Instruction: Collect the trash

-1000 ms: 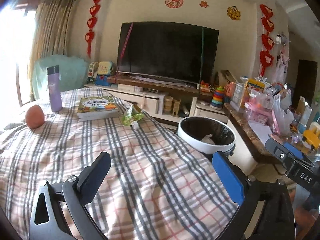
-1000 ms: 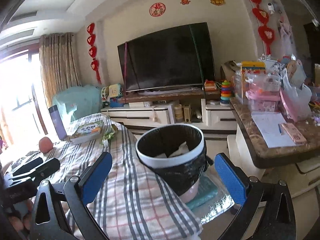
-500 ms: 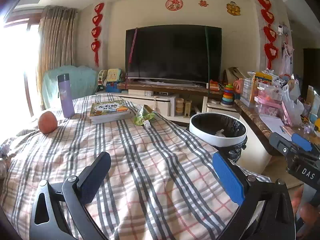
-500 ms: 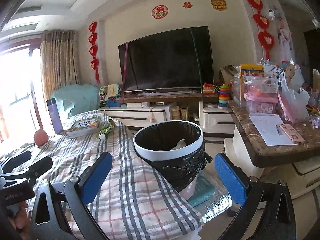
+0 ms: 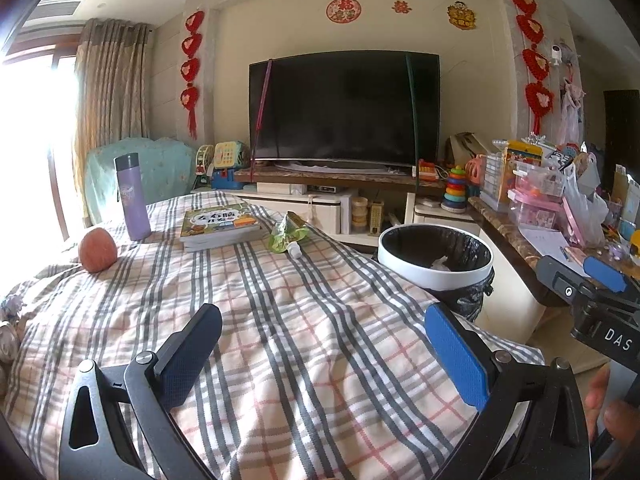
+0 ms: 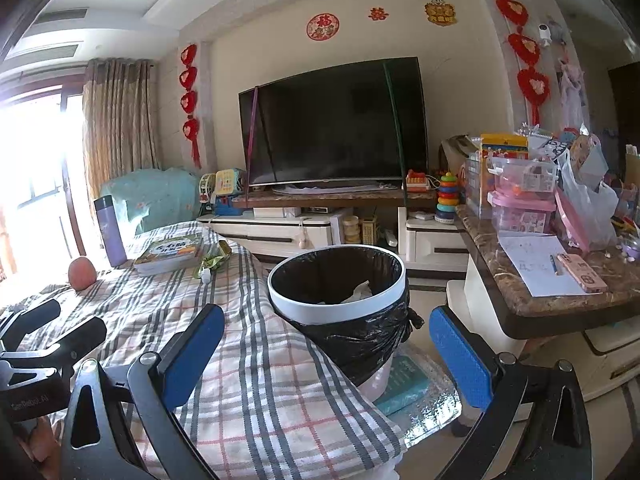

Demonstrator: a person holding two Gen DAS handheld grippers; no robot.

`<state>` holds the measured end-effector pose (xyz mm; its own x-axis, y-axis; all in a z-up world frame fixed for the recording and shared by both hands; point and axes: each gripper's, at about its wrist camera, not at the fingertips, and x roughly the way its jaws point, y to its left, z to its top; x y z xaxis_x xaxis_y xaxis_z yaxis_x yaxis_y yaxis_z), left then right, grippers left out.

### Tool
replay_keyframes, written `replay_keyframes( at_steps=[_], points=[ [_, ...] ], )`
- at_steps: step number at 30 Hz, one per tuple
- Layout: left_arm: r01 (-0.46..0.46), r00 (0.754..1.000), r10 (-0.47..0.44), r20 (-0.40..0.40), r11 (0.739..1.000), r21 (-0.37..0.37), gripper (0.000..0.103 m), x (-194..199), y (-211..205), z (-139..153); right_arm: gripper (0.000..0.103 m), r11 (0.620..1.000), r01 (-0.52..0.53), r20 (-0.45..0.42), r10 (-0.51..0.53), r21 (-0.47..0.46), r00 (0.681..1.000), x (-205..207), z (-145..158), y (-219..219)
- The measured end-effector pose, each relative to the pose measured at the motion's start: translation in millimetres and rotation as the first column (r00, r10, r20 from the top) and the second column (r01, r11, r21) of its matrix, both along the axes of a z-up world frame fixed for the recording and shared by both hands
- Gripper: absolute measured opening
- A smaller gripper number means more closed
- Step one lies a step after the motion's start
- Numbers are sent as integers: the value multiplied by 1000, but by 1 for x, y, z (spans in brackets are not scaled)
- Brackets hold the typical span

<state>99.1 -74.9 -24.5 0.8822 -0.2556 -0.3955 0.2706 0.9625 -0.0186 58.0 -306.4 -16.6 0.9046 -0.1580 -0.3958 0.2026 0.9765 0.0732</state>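
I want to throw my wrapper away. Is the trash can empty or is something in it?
Not empty. The trash can has crumpled white paper lying inside its black liner, low down, with plenty of room left.

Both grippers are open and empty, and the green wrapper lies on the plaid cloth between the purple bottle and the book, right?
Not quite. In the left wrist view the green wrapper lies right of the book, on the side toward the bin, not between it and the purple bottle. The rest holds.

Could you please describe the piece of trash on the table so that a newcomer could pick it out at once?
Start at the table with the checked cloth and look to its far end, before the television. Just right of the stack of books lies a crumpled green pouch with a white cap. It is the only crushed, flimsy thing there; the purple bottle and the peach are whole.
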Motion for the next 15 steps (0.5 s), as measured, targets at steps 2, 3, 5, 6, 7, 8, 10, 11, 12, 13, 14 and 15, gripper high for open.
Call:
replay_keyframes(
  at_steps=[2,3,5,6,7,8,10,11,12,13,14,15],
  points=[
    [-1,1000,1,1,1000,-1,102,-1,0,0,103,1000,-1,2,1,-2,1000,-1,1,0],
    [-1,1000,1,0,1000,-1,102,0,0,0,103,1000,-2,3,2,-3,1000,-1,1,1],
    [1,1000,-1,-1,1000,-2,102,0,0,0,103,1000,-4,5,4,-5,1000,-1,3,1],
    [1,1000,-1,-3,1000,-2,102,0,1,0,103,1000,-5,5,5,-5,1000,-1,3,1],
    [3,1000,-3,-5,1000,-3,102,-1,1,-1,103,1000,-7,6,7,-6,1000,-1,3,1],
    [5,1000,-5,-8,1000,-6,102,-1,1,-1,103,1000,-8,6,8,-6,1000,-1,3,1],
    [6,1000,-6,-11,1000,-10,102,0,3,-1,103,1000,-9,7,9,-6,1000,-1,4,1],
    [7,1000,-8,-10,1000,-11,102,0,3,0,103,1000,-9,7,10,-7,1000,-1,4,1],
    [5,1000,-5,-9,1000,-10,102,1,4,0,103,1000,-11,6,11,-7,1000,-1,4,1],
    [1,1000,-2,-5,1000,-9,102,0,4,1,103,1000,-12,6,13,-6,1000,-1,4,1],
    [2,1000,-2,-2,1000,-9,102,0,4,1,103,1000,-13,6,13,-6,1000,-1,4,1],
    [3,1000,-3,-1,1000,-10,102,0,4,1,103,1000,-14,6,14,-5,1000,-1,4,1]
  ],
)
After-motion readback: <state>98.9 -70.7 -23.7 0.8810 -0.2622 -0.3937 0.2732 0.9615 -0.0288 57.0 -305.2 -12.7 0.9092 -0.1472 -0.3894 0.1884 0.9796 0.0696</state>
